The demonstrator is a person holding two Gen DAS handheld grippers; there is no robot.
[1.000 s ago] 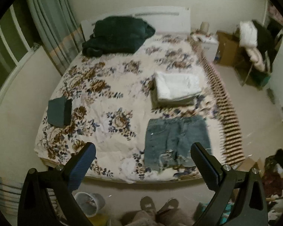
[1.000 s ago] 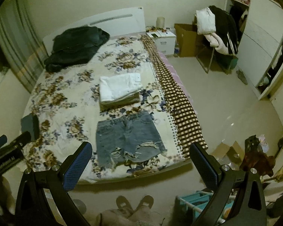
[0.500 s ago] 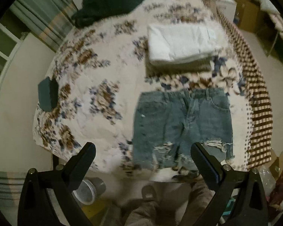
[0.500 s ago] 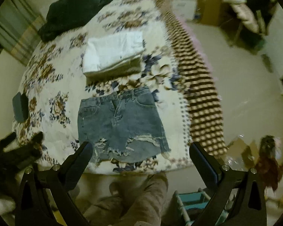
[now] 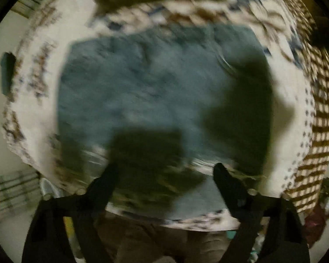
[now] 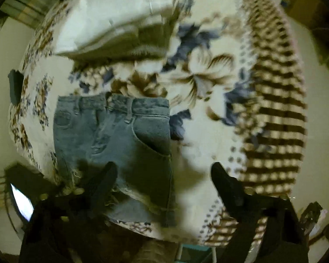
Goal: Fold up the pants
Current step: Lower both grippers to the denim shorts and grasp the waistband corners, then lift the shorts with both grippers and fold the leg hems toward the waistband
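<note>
Blue denim shorts point(image 5: 147, 87) lie flat on the floral bed cover point(image 5: 33, 114), waistband away from me, frayed hems near the bed's front edge. The left wrist view is blurred. My left gripper point(image 5: 165, 173) is open and empty, low over the hems. The shorts also show in the right wrist view point(image 6: 111, 135). My right gripper point(image 6: 164, 173) is open and empty, over the shorts' right hem corner, its left finger point(image 6: 105, 179) above the denim and its right finger point(image 6: 226, 184) above bare cover.
A folded stack with a white garment on top point(image 6: 120, 15) lies just beyond the shorts. A dark folded item point(image 6: 15, 85) sits at the bed's left edge. A brown checked sheet point(image 6: 278, 109) hangs down the right side. My legs stand at the bed's foot.
Both grippers have dropped fast toward the shorts at the bed's front edge; the shorts now fill the views. Both stay open.
</note>
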